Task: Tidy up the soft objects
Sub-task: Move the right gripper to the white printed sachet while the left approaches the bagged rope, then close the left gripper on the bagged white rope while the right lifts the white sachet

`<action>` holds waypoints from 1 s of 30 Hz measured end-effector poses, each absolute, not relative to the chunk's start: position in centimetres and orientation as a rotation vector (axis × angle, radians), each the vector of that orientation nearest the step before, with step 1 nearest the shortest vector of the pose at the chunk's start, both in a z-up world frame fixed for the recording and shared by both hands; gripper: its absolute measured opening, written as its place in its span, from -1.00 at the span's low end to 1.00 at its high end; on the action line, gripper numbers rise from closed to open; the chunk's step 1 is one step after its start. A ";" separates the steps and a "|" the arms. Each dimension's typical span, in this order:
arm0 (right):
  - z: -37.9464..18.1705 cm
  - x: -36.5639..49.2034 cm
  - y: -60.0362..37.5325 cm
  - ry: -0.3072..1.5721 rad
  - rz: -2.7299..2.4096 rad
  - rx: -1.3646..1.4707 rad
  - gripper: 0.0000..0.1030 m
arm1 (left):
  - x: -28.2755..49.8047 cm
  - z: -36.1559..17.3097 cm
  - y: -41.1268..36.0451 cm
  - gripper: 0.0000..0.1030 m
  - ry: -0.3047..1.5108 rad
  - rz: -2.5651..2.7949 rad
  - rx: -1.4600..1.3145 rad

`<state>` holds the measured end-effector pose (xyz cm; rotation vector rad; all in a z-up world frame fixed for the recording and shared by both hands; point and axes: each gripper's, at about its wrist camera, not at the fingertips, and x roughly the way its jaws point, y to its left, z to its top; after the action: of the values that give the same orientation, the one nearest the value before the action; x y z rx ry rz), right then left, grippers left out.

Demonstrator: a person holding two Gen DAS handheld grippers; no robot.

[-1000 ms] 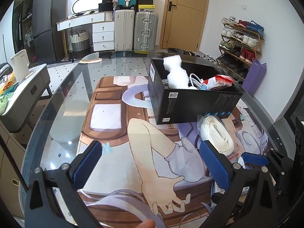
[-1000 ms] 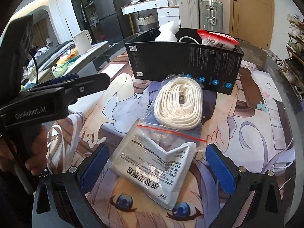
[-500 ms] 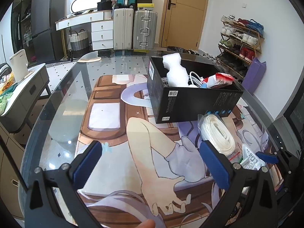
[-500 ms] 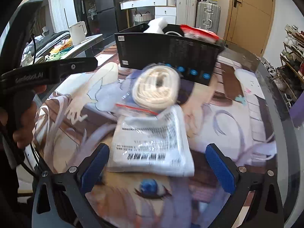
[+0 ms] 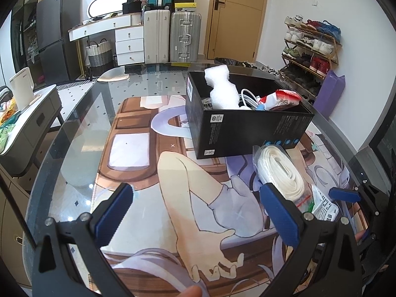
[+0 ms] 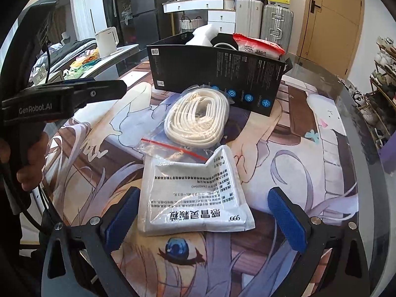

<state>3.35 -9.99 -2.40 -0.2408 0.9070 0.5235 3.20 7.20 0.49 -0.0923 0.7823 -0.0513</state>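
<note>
1. Blue pads on my right tongs (image 6: 203, 212) stand wide apart, gripping nothing; the white packet (image 6: 193, 193) lies flat on the mat between them, its near edge close to the left pad, though I cannot tell whether they touch.
2. Just beyond that packet, straight ahead of my right tongs, sits the clear bag with a coil of white cord (image 6: 198, 121); the bag's red-striped lip touches the packet's far, notched edge.
3. Farther ahead stands the open black box (image 6: 215, 71), its near wall just behind the coil. A white foam piece (image 6: 203, 33) and a red and white packet (image 6: 257, 45) stick up above its rim.
4. My left tongs (image 5: 195, 212) are also spread wide and hold nothing; only the printed mat (image 5: 148, 198) on the glass table (image 5: 74, 128) lies between the pads.
5. Off the right pad of my left tongs lies the same coil, with the white packet at its near right.
6. Ahead and to the right of my left tongs is the box, and past it, across the room, suitcases (image 5: 170, 37) and a shoe rack (image 5: 309, 49).
</note>
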 end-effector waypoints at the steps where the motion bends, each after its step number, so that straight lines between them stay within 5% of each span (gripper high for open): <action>1: -2.4 3.4 -10.0 0.906 0.524 -0.239 0.99 | 3.2 0.4 7.1 1.00 0.785 -0.053 -0.092; 6: -2.5 3.1 -10.3 0.895 0.532 -0.239 0.93 | 3.4 0.2 6.9 1.00 0.792 -0.057 -0.088; 11: -2.3 2.6 -10.6 0.874 0.569 -0.252 0.65 | 3.6 0.1 6.7 1.00 0.796 -0.059 -0.089; 30: -2.0 1.5 -12.4 0.851 0.621 -0.229 0.31 | 3.6 0.1 6.3 1.00 0.800 -0.066 -0.080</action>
<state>1.51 -12.37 -1.99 -0.2291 0.8510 0.6215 3.59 6.28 0.08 -0.0802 0.7999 -0.0660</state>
